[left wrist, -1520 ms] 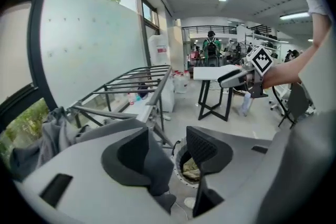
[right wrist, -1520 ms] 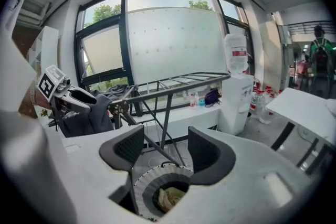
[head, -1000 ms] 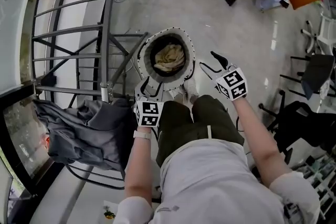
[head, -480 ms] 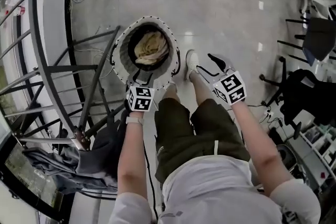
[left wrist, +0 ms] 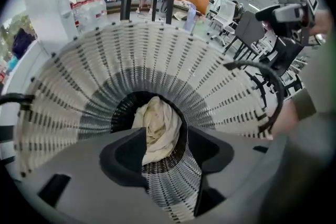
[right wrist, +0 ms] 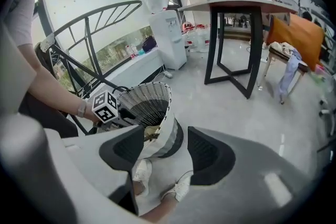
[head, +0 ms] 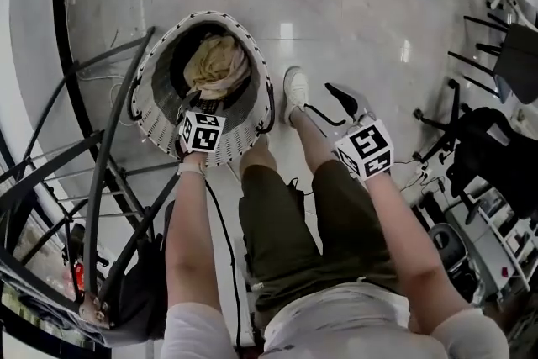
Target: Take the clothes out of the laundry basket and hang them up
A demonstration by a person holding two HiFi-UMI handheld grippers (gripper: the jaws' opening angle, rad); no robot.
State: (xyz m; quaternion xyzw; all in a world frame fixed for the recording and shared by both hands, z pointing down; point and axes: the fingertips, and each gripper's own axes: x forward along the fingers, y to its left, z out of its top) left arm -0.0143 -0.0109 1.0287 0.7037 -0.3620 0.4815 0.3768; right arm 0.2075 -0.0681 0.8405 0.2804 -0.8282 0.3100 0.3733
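1. Head view, toward 11 o'clock: white woven laundry basket [head: 155, 124] standing upright on the pale glossy floor [head: 361, 4], mouth open upward, dark band around the inside.
2. At the bottom of the basket, toward its 1 o'clock side: crumpled cream garment [head: 217, 67], lying loose, touched by neither gripper.
3. Over the basket's 6 o'clock rim: left gripper [left wrist: 164, 150], marker cube on top, pointing steeply down into the opening. Jaws wide and just been opening further. Nothing pressed by the pads; cream garment visible through the gap but well below them.
4. At 3 o'clock of the basket, outside it: right gripper [right wrist: 167, 153], near a white shoe [head: 294, 88]. Jaws wide apart, clamping nothing; through the gap only basket wall, shoes and floor.
5. At 8 o'clock of the basket: dark metal drying rack [head: 101, 181], bars crossing just beside the basket wall. Dark cloth [head: 139, 303] low at the rack, toward 7 o'clock of the frame.
6. Right gripper view, toward 1 o'clock: black-legged counter [right wrist: 236, 5]; toward 12 o'clock, a water dispenser [right wrist: 169, 39] by the window.
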